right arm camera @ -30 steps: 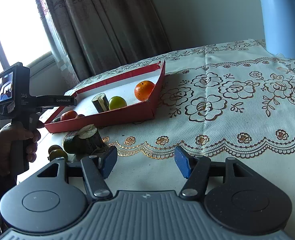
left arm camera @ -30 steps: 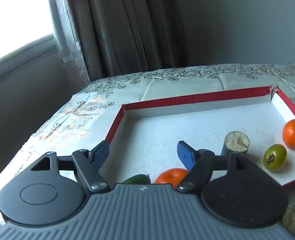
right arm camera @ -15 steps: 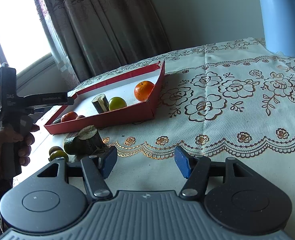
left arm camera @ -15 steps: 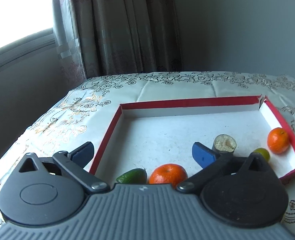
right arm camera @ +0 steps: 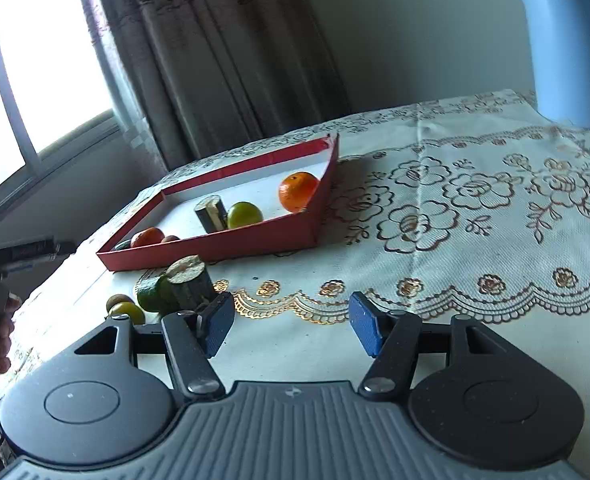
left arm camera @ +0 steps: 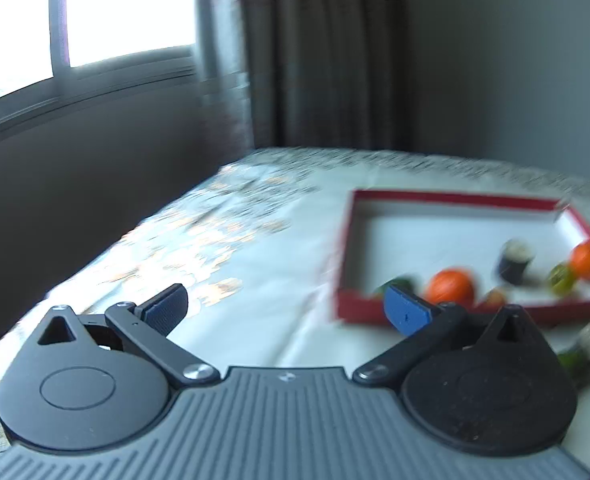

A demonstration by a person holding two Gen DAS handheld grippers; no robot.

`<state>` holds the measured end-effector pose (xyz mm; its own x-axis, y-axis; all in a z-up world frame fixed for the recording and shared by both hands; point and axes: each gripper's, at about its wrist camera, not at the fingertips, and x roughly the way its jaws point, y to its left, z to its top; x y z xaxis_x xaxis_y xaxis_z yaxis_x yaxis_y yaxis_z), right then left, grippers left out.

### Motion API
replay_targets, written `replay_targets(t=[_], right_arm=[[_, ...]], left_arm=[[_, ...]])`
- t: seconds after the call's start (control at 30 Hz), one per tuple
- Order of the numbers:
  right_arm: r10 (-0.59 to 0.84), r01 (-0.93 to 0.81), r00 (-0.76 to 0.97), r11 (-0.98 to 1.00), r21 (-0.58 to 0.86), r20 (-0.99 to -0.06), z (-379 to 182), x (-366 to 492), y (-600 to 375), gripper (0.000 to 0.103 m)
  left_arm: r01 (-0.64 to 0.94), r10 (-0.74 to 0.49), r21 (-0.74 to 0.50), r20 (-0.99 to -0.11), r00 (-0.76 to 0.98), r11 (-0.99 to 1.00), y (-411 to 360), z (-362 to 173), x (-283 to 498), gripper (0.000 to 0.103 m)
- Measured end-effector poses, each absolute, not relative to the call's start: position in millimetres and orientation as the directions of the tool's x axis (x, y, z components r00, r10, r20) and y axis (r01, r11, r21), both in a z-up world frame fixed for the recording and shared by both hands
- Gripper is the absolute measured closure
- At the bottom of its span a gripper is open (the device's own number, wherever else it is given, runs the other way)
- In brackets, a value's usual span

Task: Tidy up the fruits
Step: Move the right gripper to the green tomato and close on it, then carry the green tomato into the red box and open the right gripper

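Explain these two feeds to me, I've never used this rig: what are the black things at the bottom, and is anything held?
Each picture comes from a camera on a hand-held gripper, looking along its two blue-padded fingers. The left gripper is open and empty, beside the red tray. The right gripper is also open and empty, over the flowered tablecloth. The tray holds oranges, a green fruit and a cut stalk piece. More pieces lie outside it. A blue kettle stands behind.
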<state>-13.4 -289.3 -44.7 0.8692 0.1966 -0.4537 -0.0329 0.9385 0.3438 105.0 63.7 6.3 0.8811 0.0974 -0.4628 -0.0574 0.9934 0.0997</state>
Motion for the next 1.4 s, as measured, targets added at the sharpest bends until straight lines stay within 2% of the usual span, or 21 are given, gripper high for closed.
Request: replay_targets(t=[0.13, 0.27, 0.37, 0.47, 0.87, 0.97, 1.03, 1.13, 1.4], right_arm=[[0.208, -0.083, 0.868, 0.956, 0.281, -0.45, -39, -17, -271, 0.041], [0.269, -0.209, 0.861, 0.961, 0.183, -0.432, -29, -24, -231, 0.041], [0.316, -0.306, 0.846, 0.947, 0.095, -0.429, -24, -25, -195, 0.041], [0.34, -0.369, 0.822, 0.929, 0.029, -0.457, -24, -17, -163, 0.041], [0.346, -0.377, 0.769, 0.924, 0.056, -0.537, -32, 24, -136, 0.044], [0.342, -0.37, 0.76, 0.927, 0.064, -0.553, -35, 31, -135, 0.05], [0.335, -0.366, 0.754, 0.928, 0.062, -0.564, -36, 35, -132, 0.059], [0.329, -0.357, 0.755, 0.932, 0.064, -0.567, -38, 38, -132, 0.066], [0.344, -0.345, 0.766, 0.933, 0.105, -0.542, -35, 29, -137, 0.068]], left_arm=[[-0.126, 0.147, 0.076, -0.485, 0.862, 0.989, 93, -9, 103, 0.0], [-0.181, 0.18, 0.047, -0.494, 0.851, 0.982, 110, -24, 106, 0.0], [-0.181, 0.164, 0.022, -0.537, 0.827, 0.983, 116, -30, 111, 0.0], [-0.173, 0.15, 0.005, -0.524, 0.838, 0.985, 119, -30, 108, 0.0], [-0.164, 0.085, -0.097, -0.546, 0.833, 0.982, 131, -33, 109, 0.0], [-0.161, 0.085, -0.094, -0.542, 0.836, 0.982, 131, -33, 108, 0.0], [-0.162, 0.086, -0.095, -0.541, 0.837, 0.982, 131, -32, 108, 0.0], [-0.164, 0.086, -0.097, -0.541, 0.836, 0.982, 132, -33, 108, 0.0], [-0.17, 0.093, -0.095, -0.54, 0.837, 0.981, 132, -32, 107, 0.0]])
